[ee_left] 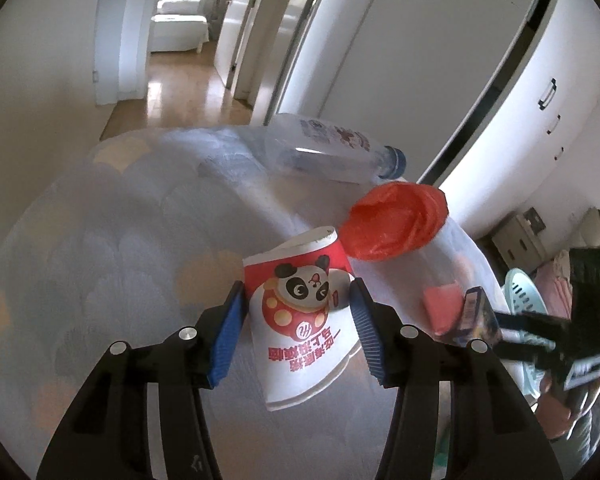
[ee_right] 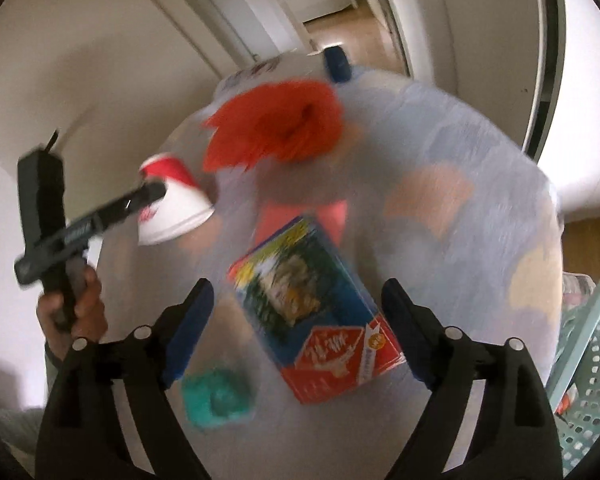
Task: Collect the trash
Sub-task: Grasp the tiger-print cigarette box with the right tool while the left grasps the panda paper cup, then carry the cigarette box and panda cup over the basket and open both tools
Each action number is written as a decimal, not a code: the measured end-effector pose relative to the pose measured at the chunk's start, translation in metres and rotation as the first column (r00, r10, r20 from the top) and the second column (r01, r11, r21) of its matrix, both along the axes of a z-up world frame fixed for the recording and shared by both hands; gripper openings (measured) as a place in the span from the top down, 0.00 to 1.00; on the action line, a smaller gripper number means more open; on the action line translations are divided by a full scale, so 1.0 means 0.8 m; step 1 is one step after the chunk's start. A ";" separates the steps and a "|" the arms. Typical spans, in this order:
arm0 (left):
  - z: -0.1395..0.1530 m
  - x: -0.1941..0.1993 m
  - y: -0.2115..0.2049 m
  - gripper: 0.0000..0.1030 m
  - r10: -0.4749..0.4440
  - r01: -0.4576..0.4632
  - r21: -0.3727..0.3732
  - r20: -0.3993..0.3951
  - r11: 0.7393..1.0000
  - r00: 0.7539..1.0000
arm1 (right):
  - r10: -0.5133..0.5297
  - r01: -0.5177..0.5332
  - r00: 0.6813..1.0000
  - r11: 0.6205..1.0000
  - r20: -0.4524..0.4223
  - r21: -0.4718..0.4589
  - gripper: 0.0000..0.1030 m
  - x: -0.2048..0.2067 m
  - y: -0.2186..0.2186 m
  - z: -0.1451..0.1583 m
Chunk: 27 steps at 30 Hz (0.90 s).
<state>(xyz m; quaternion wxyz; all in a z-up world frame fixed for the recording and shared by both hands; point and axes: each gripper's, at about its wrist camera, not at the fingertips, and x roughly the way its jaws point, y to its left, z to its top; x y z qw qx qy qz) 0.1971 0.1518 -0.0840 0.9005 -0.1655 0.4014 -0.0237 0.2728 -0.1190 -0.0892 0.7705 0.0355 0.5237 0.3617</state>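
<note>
My left gripper (ee_left: pixel 299 300) is shut on a red and white paper cup with a panda print (ee_left: pixel 300 312), held above a round table with a pale patterned cloth (ee_left: pixel 100 260). The cup also shows in the right wrist view (ee_right: pixel 172 204). My right gripper (ee_right: pixel 296 320) is open, its fingers either side of a blue and red carton (ee_right: pixel 316 312) that lies on the table without touching it. An orange plastic bag (ee_left: pixel 396 220) sits in a white bin beside the cup. A clear plastic bottle with a blue cap (ee_left: pixel 332 148) lies at the table's far side.
A teal crumpled item (ee_right: pixel 218 396) lies on the cloth near my right gripper. A pink block (ee_left: pixel 442 308) lies by the carton. A teal perforated basket (ee_right: pixel 592 360) stands at the right. White cupboards (ee_left: pixel 540 100) and a hallway (ee_left: pixel 180 80) lie behind.
</note>
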 end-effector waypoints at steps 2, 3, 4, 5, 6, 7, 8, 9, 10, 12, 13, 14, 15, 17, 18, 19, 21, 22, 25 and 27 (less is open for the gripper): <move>0.001 -0.005 -0.003 0.51 -0.005 0.005 0.002 0.001 1.000 1.000 | -0.001 0.002 1.000 1.000 0.020 -0.029 0.16 -0.017 0.003 -0.005; 0.001 -0.006 -0.004 0.51 -0.007 0.007 0.003 0.001 1.000 1.000 | -0.004 0.006 0.999 0.998 0.040 -0.055 0.16 -0.021 0.010 -0.009; 0.002 -0.010 -0.005 0.51 -0.011 0.011 0.002 0.001 1.000 1.000 | -0.005 0.010 0.998 0.997 0.064 -0.077 0.16 -0.029 0.013 -0.011; 0.002 -0.013 -0.007 0.51 -0.016 0.016 0.003 0.003 1.000 1.000 | -0.009 0.020 0.994 0.994 0.107 -0.106 0.16 -0.038 0.017 -0.012; 0.003 -0.015 -0.010 0.51 -0.020 0.020 0.006 0.004 1.000 1.000 | -0.023 0.043 0.988 0.990 0.151 -0.132 0.16 -0.048 0.020 -0.012; 0.003 -0.018 -0.013 0.51 -0.024 0.024 0.009 0.004 1.000 1.000 | -0.035 0.063 0.983 0.986 0.183 -0.153 0.16 -0.054 0.023 -0.012; 0.004 -0.019 -0.015 0.51 -0.028 0.028 0.011 0.005 1.000 1.000 | -0.045 0.084 0.975 0.980 0.217 -0.178 0.16 -0.062 0.027 -0.012; 0.004 -0.022 -0.019 0.51 -0.034 0.034 0.011 0.006 0.999 0.999 | -0.059 0.113 0.966 0.973 0.253 -0.202 0.17 -0.067 0.031 -0.011; 0.005 -0.023 -0.022 0.51 -0.040 0.040 0.011 0.006 0.999 0.999 | -0.074 0.142 0.956 0.964 0.285 -0.223 0.18 -0.074 0.034 -0.011; 0.006 -0.027 -0.030 0.51 -0.050 0.050 0.013 0.009 0.999 0.999 | -0.095 0.170 0.951 0.957 0.296 -0.237 0.39 -0.078 0.035 -0.014; 0.007 -0.029 -0.034 0.51 -0.056 0.055 0.013 0.011 0.998 0.998 | -0.110 0.184 0.950 0.954 0.293 -0.239 0.39 -0.078 0.036 -0.017; 0.009 -0.030 -0.038 0.51 -0.061 0.061 0.013 0.014 0.998 0.998 | -0.119 0.194 0.947 0.952 0.299 -0.235 0.40 -0.079 0.031 -0.020; 0.011 -0.032 -0.043 0.51 -0.067 0.067 0.014 0.016 0.998 0.998 | -0.129 0.205 0.944 0.951 0.303 -0.232 0.41 -0.080 0.030 -0.019; 0.016 -0.036 -0.053 0.51 -0.080 0.080 0.015 0.024 0.997 0.996 | -0.150 0.228 0.937 0.947 0.316 -0.228 0.41 -0.082 0.028 -0.015; 0.019 -0.038 -0.059 0.51 -0.088 0.088 0.016 0.030 0.996 0.996 | -0.163 0.237 0.935 0.948 0.316 -0.212 0.42 -0.084 0.026 -0.012; 0.023 -0.041 -0.065 0.51 -0.096 0.096 0.016 0.037 0.995 0.995 | -0.176 0.245 0.932 0.950 0.317 -0.193 0.42 -0.093 0.021 -0.007; 0.031 -0.045 -0.077 0.51 -0.113 0.112 0.014 0.051 0.994 0.992 | -0.216 0.277 0.918 0.949 0.332 -0.149 0.42 -0.103 0.001 0.011; 0.036 -0.046 -0.084 0.51 -0.125 0.124 0.013 0.060 0.992 0.990 | -0.241 0.301 0.907 0.944 0.344 -0.132 0.42 -0.109 -0.011 0.021; 0.051 -0.048 -0.112 0.51 -0.167 0.166 0.015 0.088 0.986 0.982 | -0.309 0.359 0.884 0.929 0.351 -0.085 0.42 -0.118 -0.044 0.042; 0.061 -0.047 -0.138 0.51 -0.204 0.203 0.024 0.109 0.979 0.973 | -0.370 0.415 0.858 0.908 0.356 -0.055 0.42 -0.124 -0.077 0.058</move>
